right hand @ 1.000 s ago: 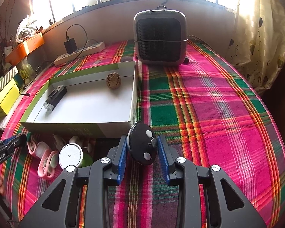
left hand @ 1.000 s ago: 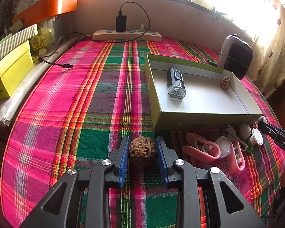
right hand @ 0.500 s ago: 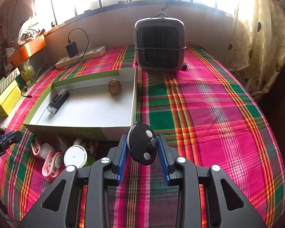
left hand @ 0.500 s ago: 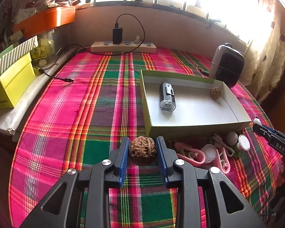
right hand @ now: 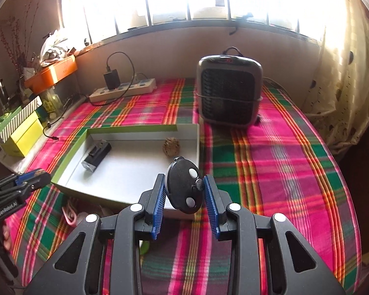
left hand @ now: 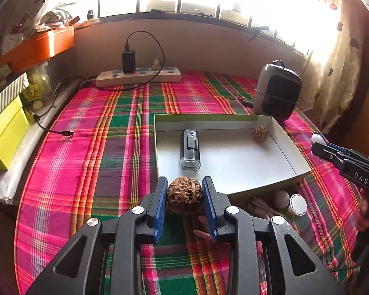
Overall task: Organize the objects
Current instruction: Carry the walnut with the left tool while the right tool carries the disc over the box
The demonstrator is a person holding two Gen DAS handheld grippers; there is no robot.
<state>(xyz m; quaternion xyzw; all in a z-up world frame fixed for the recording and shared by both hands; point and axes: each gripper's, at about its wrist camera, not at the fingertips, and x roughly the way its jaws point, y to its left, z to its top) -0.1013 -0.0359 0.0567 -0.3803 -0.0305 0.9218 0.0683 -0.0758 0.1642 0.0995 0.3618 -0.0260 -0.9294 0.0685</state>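
Observation:
My left gripper [left hand: 184,198] is shut on a brown walnut [left hand: 184,194], held above the plaid cloth just short of the near left corner of the shallow green-sided box [left hand: 278,186]. My right gripper [right hand: 184,191] is shut on a black key fob [right hand: 184,188] with white buttons, over the box's near right corner [right hand: 182,212]. Inside the box lie a black flashlight [left hand: 190,148] and a second walnut [left hand: 260,134]. The right gripper [left hand: 318,146] also shows at the right edge of the left wrist view, and the left gripper [right hand: 37,175] at the left edge of the right wrist view.
Small items lie on the cloth in front of the box: a white round cap [left hand: 298,204], a pale ball [left hand: 281,198] and pink clips [right hand: 70,215]. A grey heater [right hand: 228,93] stands behind the box. A power strip [left hand: 137,76] lies by the wall, yellow boxes [left hand: 5,132] at left.
Both grippers have risen with their loads; the box and table look smaller and farther below. The small items by the box have slid partly under the grippers' view.

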